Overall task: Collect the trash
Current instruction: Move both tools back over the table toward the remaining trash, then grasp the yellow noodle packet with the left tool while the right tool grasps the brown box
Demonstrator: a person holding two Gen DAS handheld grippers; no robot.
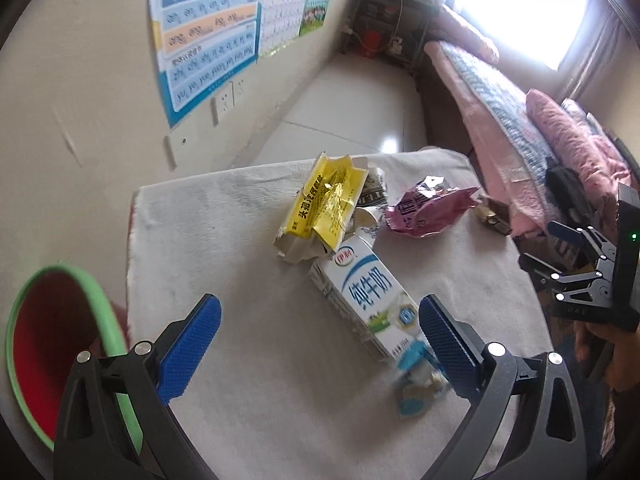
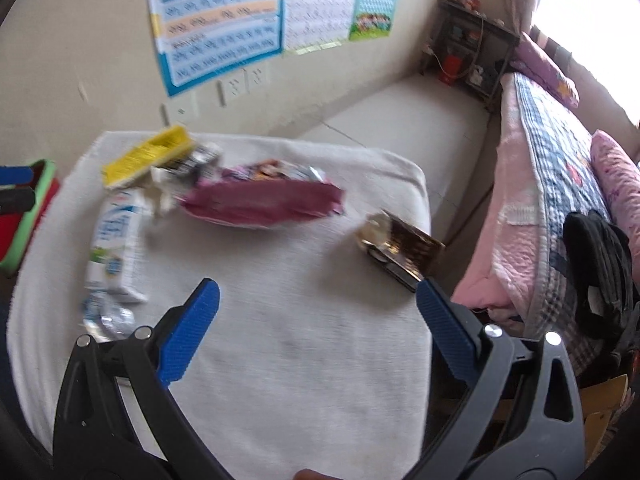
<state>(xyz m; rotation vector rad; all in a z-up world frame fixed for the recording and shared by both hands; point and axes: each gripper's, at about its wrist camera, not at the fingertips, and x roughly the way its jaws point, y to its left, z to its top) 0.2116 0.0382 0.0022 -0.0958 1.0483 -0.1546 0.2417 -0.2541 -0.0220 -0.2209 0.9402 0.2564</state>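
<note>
Both the left gripper (image 1: 320,322) and right gripper (image 2: 318,306) gape empty, the milk carton (image 1: 362,294) lying centre frame just beyond the left's right-hand finger.

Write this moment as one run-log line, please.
left gripper: open, empty | right gripper: open, empty | milk carton, wrappers: on table | bin: table's left

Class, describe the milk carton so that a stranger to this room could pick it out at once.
Find the table covered by a white cloth beside the bed. Among the litter on it, look nearest the red bin with the green rim. The milk carton lies on its side, the only white box with blue lettering.
</note>
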